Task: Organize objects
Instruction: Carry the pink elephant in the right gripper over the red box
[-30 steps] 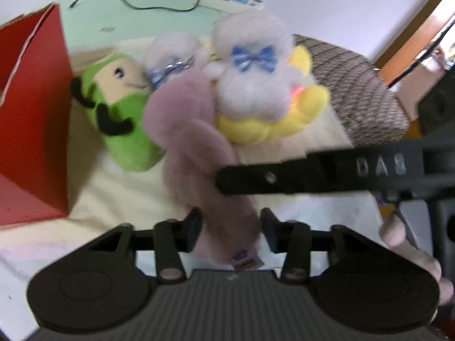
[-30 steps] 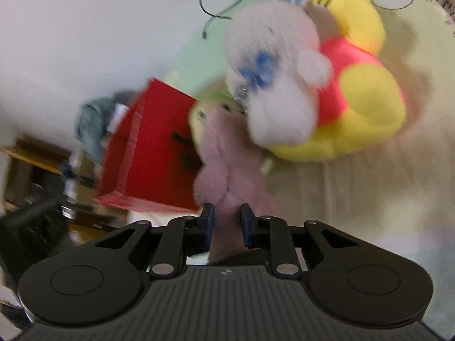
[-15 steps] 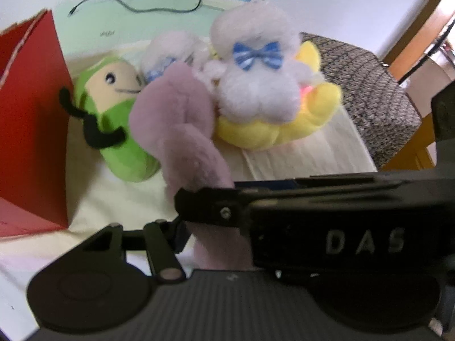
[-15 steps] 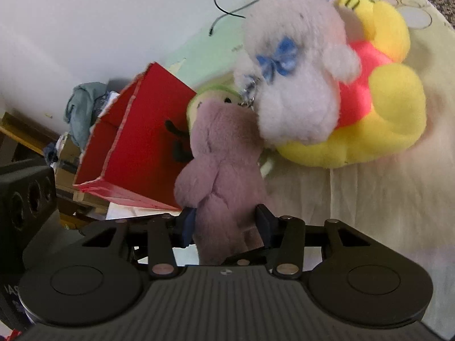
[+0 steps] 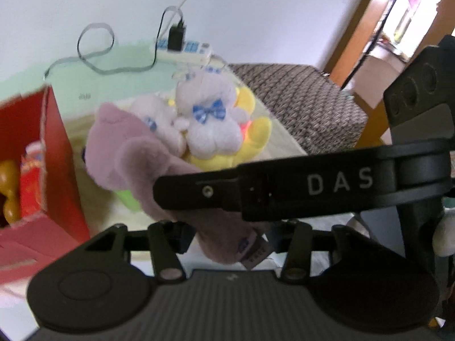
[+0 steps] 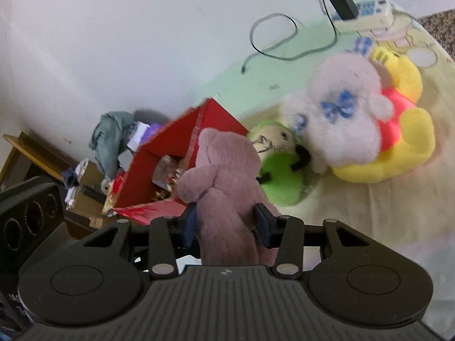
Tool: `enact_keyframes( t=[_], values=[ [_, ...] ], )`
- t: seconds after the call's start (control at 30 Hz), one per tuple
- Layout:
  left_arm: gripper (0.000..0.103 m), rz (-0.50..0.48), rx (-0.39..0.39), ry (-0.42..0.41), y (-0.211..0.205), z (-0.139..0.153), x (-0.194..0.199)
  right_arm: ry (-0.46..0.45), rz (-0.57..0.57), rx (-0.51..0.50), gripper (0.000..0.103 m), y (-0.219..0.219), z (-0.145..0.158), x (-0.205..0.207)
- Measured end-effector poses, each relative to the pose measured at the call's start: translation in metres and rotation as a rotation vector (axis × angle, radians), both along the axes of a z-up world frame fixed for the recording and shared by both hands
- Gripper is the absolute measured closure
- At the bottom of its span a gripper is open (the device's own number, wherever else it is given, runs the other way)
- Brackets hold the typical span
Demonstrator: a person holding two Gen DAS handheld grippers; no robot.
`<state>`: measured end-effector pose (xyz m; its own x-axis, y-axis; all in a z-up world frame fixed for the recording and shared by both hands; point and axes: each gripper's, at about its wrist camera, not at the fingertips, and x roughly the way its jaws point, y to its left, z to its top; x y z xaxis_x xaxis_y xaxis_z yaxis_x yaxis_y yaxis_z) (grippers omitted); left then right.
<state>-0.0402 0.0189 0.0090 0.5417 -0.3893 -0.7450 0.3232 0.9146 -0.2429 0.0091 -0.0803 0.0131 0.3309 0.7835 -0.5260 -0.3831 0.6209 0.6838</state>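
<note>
A mauve plush bear [image 6: 224, 179] hangs upright between the wide-apart jaws of my right gripper [image 6: 226, 224]; the pads stand beside it. In the left wrist view the same bear [image 5: 148, 164] lies across my left gripper [image 5: 224, 238], whose jaws close on its lower end by the tag. The right gripper's body crosses that view as a black bar. A red box [image 6: 176, 164] with items inside stands left of the bear. A white plush with blue bow [image 6: 344, 113], a yellow plush [image 6: 406, 142] and a green plush [image 6: 281, 176] lie behind.
A power strip [image 5: 184, 49] with a charger and black cable lies at the back of the bed by the wall. A woven brown cushion [image 5: 301, 99] is at the right. Clutter and a wooden shelf [image 6: 34, 153] stand left of the box.
The right gripper opened from a tight grip on the bear to wide apart. The left gripper took the bear's lower end. The bear rose and moved toward the red box.
</note>
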Motion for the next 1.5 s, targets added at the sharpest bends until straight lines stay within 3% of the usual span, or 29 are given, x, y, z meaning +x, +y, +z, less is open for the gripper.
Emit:
enact_keyframes(
  t=[0.17, 0.23, 0.27, 0.33, 0.47, 0.53, 0.77, 0.9, 1.03, 1.23, 1.5],
  values=[
    [0.057, -0.041, -0.013, -0.114, 0.024, 0.03, -0.013, -0.042, -0.043, 0.086, 0.059, 0.007, 0.025, -0.011],
    [0.056, -0.05, -0.049, -0.142, 0.039, 0.042, -0.015, -0.061, -0.064, 0.122, 0.061, 0.017, 0.034, -0.012],
    [0.056, -0.055, -0.074, -0.151, 0.047, 0.047, -0.015, -0.074, -0.072, 0.124, 0.069, 0.021, 0.039, -0.014],
    [0.056, -0.074, -0.103, -0.157, 0.059, 0.054, -0.013, -0.101, -0.092, 0.135, 0.069, 0.034, 0.047, -0.015],
    [0.057, -0.091, -0.124, -0.21, 0.08, 0.058, -0.014, -0.154, -0.095, 0.164, 0.07, 0.055, 0.035, -0.028],
    [0.057, -0.097, -0.158, -0.201, 0.091, 0.064, -0.012, -0.132, -0.111, 0.202, 0.071, 0.064, 0.03, -0.026],
    [0.057, -0.095, -0.136, -0.357, 0.121, 0.114, -0.015, -0.27, -0.094, 0.281, 0.071, 0.09, 0.072, -0.028],
    [0.053, -0.049, -0.111, -0.402, 0.145, 0.12, 0.001, -0.367, -0.093, 0.282, 0.071, 0.119, 0.088, -0.012],
    [0.049, 0.009, -0.096, -0.354, 0.177, 0.108, 0.02, -0.339, -0.099, 0.296, 0.072, 0.15, 0.07, 0.017],
    [0.048, 0.165, -0.033, -0.243, 0.22, 0.07, 0.041, -0.315, -0.153, 0.228, 0.072, 0.197, 0.035, 0.051],
    [0.048, 0.334, 0.008, -0.028, 0.265, 0.008, 0.064, -0.181, -0.265, 0.233, 0.072, 0.226, -0.02, 0.07]
  ],
)
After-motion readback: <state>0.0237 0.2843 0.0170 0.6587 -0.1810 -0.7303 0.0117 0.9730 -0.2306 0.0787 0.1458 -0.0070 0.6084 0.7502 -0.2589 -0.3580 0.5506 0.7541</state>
